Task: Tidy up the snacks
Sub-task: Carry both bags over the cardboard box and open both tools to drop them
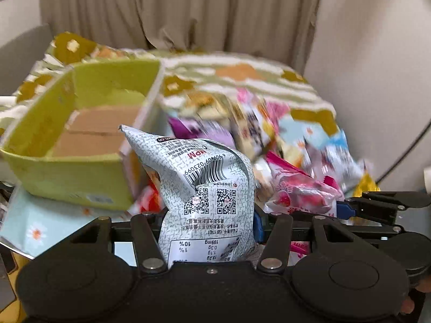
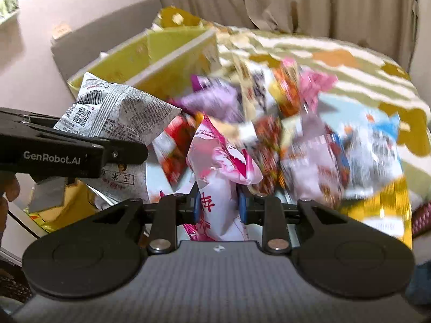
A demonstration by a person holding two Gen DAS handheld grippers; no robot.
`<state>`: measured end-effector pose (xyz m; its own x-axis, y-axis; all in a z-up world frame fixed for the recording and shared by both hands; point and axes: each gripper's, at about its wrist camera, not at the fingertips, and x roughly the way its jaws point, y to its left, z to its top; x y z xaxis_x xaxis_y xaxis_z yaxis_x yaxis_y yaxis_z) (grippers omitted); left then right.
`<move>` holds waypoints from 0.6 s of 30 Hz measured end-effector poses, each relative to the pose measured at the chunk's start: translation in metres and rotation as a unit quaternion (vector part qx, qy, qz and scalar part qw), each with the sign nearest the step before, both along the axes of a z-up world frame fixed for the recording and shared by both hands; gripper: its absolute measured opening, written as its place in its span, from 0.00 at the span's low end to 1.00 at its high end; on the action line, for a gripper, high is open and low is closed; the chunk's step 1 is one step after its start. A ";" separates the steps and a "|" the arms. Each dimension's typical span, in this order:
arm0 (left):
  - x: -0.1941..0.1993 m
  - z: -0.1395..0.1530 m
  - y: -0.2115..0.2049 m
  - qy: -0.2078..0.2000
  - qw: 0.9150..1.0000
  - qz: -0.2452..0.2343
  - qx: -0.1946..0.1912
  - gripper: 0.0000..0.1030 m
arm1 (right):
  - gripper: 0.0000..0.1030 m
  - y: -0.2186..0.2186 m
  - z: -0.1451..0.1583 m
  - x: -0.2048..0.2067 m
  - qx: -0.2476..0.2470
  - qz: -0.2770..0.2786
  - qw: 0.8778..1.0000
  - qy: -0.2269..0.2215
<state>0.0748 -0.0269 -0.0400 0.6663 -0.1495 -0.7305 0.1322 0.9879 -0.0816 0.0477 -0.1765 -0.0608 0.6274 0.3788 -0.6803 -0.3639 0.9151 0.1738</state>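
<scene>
My left gripper [image 1: 207, 226] is shut on a crumpled silver-grey snack bag [image 1: 212, 177] printed with a barcode and QR codes, held upright above the heap. In the right wrist view the same gripper [image 2: 141, 149] comes in from the left with the silver bag [image 2: 121, 115] in its jaws. My right gripper [image 2: 218, 210] is shut on a pink-and-white snack bag [image 2: 218, 167], its blue pads pressing both sides. From the left wrist view that gripper [image 1: 342, 207] sits at the right edge, holding the pink bag [image 1: 301, 196]. A yellow-green cardboard box [image 1: 54, 172] stands open at the left.
A blurred pile of mixed snack packets [image 2: 309, 134] covers a flowered blanket [image 2: 350, 62] to the right of the box [image 2: 175, 62]. A gold packet [image 2: 377, 207] lies at the near right. Curtains [image 1: 188, 8] hang behind. Fingers of a hand [image 2: 10, 188] show at the left edge.
</scene>
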 end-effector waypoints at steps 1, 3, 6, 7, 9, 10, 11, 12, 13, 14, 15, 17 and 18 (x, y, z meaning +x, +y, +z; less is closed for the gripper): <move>0.001 0.006 0.005 -0.009 1.000 0.006 0.001 0.57 | 0.40 0.003 0.006 0.002 0.003 0.005 1.000 -0.007; 0.004 0.021 0.018 -0.031 0.999 0.022 0.002 0.57 | 0.40 0.010 0.021 0.008 0.005 0.015 1.000 -0.022; 0.015 0.039 0.040 -0.054 0.998 0.041 0.006 0.57 | 0.40 0.023 0.042 0.024 0.007 0.024 0.999 -0.041; 0.019 0.046 0.049 -0.061 0.997 0.045 0.008 0.57 | 0.40 0.029 0.051 0.031 0.008 0.026 0.999 -0.047; 0.030 0.056 0.064 -0.073 0.996 0.052 0.011 0.57 | 0.40 0.041 0.064 0.045 0.009 0.031 0.998 -0.061; 0.038 0.059 0.071 -0.078 0.995 0.054 0.011 0.57 | 0.40 0.047 0.070 0.051 0.009 0.032 0.997 -0.066; 0.046 0.063 0.080 -0.081 0.995 0.055 0.014 0.57 | 0.40 0.054 0.076 0.058 0.009 0.034 0.997 -0.072; 0.055 0.066 0.089 -0.084 0.995 0.056 0.018 0.57 | 0.40 0.062 0.082 0.066 0.010 0.035 0.996 -0.076; 0.066 0.068 0.098 -0.086 0.994 0.057 0.022 0.57 | 0.40 0.072 0.088 0.076 0.011 0.035 0.996 -0.079; 0.073 0.068 0.106 -0.086 0.994 0.057 0.025 0.57 | 0.40 0.081 0.092 0.083 0.012 0.034 0.996 -0.082; 0.086 0.069 0.116 -0.084 0.995 0.055 0.025 0.57 | 0.40 0.088 0.095 0.090 0.013 0.031 0.996 -0.083; 0.108 0.068 0.134 -0.079 0.995 0.048 0.020 0.57 | 0.40 0.108 0.100 0.107 0.015 0.023 0.996 -0.082; 0.120 0.067 0.143 -0.077 0.996 0.044 0.019 0.57 | 0.40 0.116 0.102 0.117 0.017 0.019 0.997 -0.079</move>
<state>0.1944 0.1162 0.0273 0.7805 -0.0591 -0.6224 0.0527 0.9982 -0.0286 0.1647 -0.0601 0.0415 0.7109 0.4250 -0.5603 -0.4230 0.8949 0.1422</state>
